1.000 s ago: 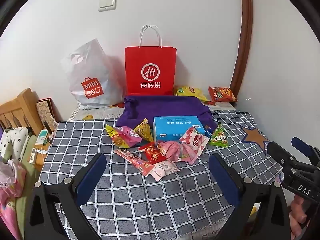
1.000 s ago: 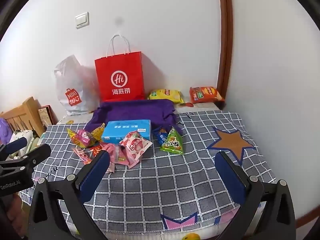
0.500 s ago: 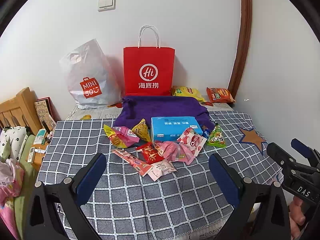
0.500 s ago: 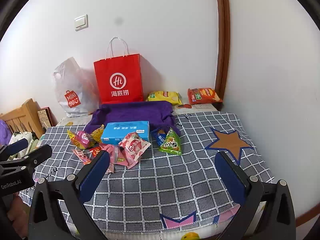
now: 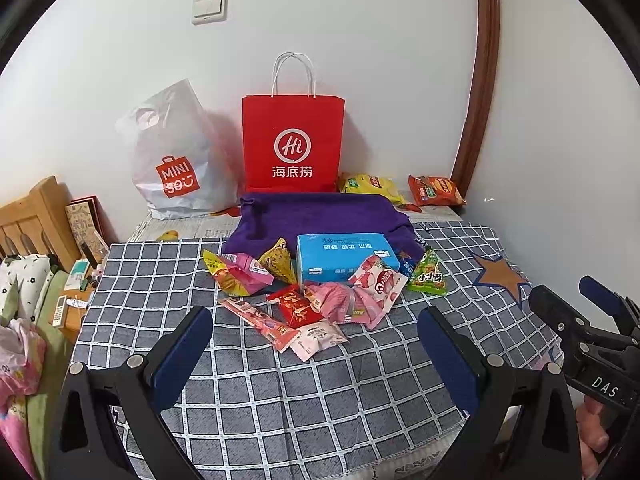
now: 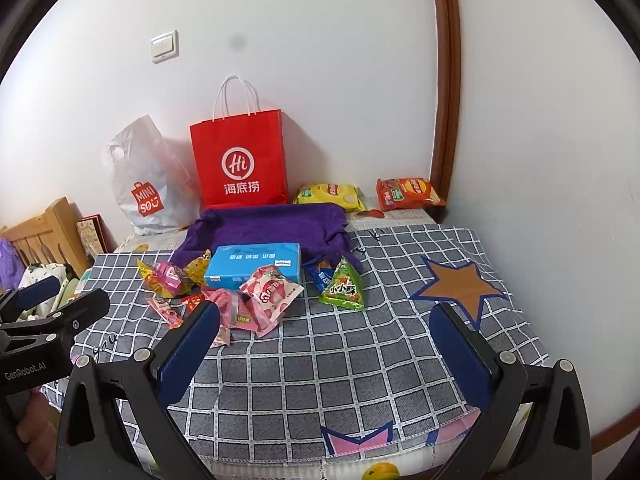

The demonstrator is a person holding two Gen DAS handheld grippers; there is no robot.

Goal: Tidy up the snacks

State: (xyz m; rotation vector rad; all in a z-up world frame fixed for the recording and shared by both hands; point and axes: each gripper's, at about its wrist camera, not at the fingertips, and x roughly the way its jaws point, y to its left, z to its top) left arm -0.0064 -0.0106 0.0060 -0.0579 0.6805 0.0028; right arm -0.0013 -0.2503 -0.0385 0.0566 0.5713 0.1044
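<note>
a grey checked tablecloth (image 5: 304,408) covers the table. at the back stand a red paper bag (image 5: 293,142) and a white miniso bag (image 5: 176,160). a purple cloth (image 5: 320,216) lies before them. the snacks cluster mid-table around a blue box (image 5: 344,256). the left gripper (image 5: 316,338) and right gripper (image 6: 326,334) hover spread wide, holding nothing.

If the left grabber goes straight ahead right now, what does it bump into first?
Probably the pale pink packet at the near edge of the snack pile. The open left gripper points at it over bare checked cloth. Depth is hard to judge.
</note>
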